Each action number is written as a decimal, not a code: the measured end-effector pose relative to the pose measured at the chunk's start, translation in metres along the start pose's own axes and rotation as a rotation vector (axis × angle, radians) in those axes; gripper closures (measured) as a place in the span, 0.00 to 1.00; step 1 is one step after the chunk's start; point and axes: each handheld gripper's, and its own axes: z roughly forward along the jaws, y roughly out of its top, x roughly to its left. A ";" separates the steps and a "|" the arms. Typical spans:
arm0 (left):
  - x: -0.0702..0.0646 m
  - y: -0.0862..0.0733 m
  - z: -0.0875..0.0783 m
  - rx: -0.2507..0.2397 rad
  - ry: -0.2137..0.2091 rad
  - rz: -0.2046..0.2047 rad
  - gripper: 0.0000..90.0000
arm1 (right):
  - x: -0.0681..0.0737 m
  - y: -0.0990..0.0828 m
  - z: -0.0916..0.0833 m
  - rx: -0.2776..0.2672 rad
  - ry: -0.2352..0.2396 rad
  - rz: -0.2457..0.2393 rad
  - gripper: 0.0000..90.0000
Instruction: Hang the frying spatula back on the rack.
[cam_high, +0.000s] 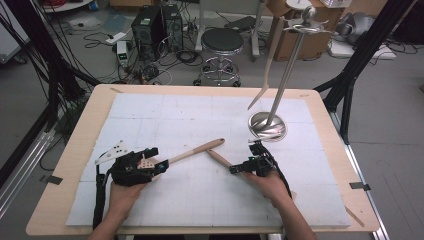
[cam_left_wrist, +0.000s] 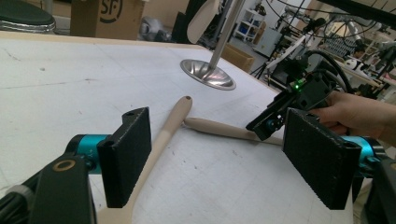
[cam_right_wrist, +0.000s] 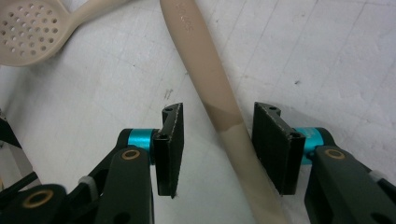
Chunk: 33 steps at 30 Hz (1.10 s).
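While the stand (cam_high: 269, 125) carries a hanging spatula (cam_high: 269, 65), both hands rest low on the surface (cam_high: 200, 195), left gripper (cam_left_wrist: 224, 158) released astride a skimmer handle (cam_left_wrist: 166, 130), right gripper (cam_right_wrist: 217, 149) released around another handle (cam_right_wrist: 224, 116).

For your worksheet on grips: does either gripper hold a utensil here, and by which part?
Neither holds. The right gripper straddles one utensil's handle, its fingers open; the left gripper straddles the other handle.

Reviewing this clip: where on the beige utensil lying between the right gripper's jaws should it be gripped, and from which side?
Probably the slim handle, from above, jaws across its width. It lies flat on the white mat, too low to grip from the side, and the right gripper already straddles it, jaws open. A perforated spoon lies nearby.
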 end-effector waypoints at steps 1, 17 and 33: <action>0.000 0.000 0.000 0.002 0.001 0.003 0.27 | 0.000 0.000 0.000 0.001 -0.002 -0.003 0.60; -0.002 0.000 0.001 0.007 -0.003 0.001 0.27 | 0.009 -0.001 0.003 0.005 -0.085 -0.089 0.70; 0.000 -0.001 -0.001 0.008 0.003 -0.005 0.27 | 0.015 -0.011 -0.003 0.052 -0.105 -0.190 0.67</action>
